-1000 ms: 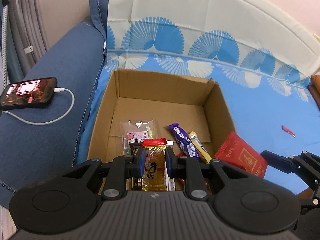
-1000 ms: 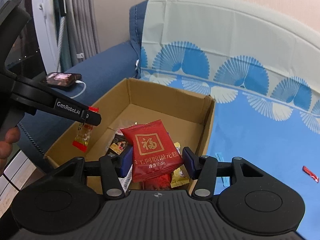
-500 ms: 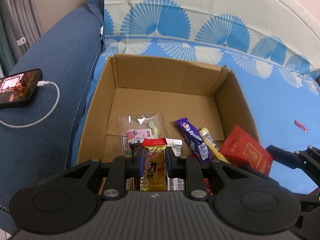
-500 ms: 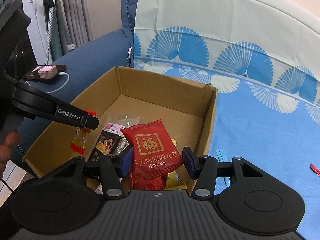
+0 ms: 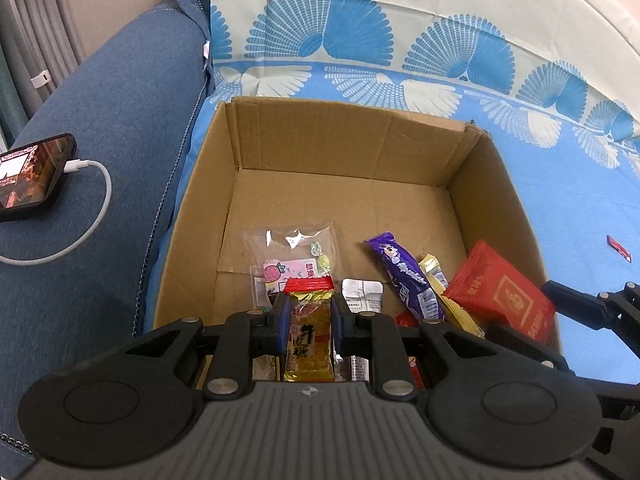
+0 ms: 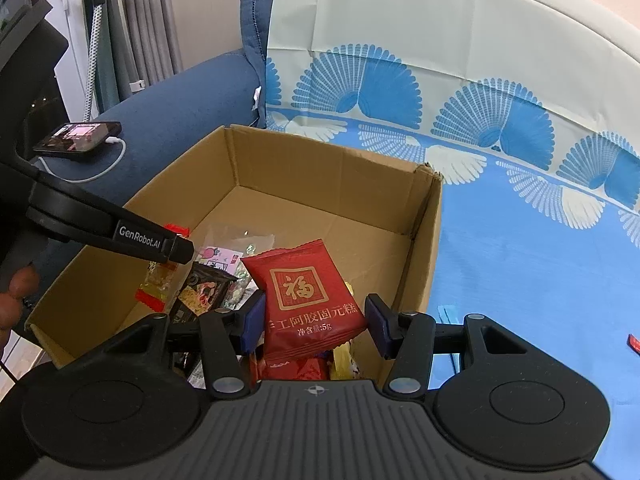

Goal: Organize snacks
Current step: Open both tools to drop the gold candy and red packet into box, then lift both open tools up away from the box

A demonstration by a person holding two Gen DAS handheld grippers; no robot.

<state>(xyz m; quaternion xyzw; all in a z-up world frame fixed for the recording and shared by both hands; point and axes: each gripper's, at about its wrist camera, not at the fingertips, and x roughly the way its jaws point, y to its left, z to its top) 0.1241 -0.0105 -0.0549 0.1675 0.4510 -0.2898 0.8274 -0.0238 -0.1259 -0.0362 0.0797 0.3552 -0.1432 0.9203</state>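
My left gripper (image 5: pixel 310 309) is shut on a yellow candy (image 5: pixel 310 340) with red ends, held upright over the near part of the open cardboard box (image 5: pixel 400 148). The right wrist view shows that left gripper (image 6: pixel 178 250) from the side, with the candy (image 6: pixel 158 284) hanging under its tip. My right gripper (image 6: pixel 316 318) is shut on a red square packet (image 6: pixel 306 292) with gold print, above the box's near right corner (image 6: pixel 424 248). On the box floor lie a clear bag with a strawberry label (image 5: pixel 288 252), a purple bar (image 5: pixel 404 276), a yellow stick (image 5: pixel 434 282) and a dark patterned packet (image 6: pixel 200 292).
A phone (image 5: pixel 32 176) on a white charging cable lies on the blue sofa arm left of the box. A small red wrapper (image 5: pixel 618 247) lies on the blue fan-print cloth to the right. A person's hand (image 6: pixel 16 292) holds the left gripper's handle.
Both grippers have sunk and moved in over the box, which now looms larger in both views. Each keeps its snack; the jaws have not changed.
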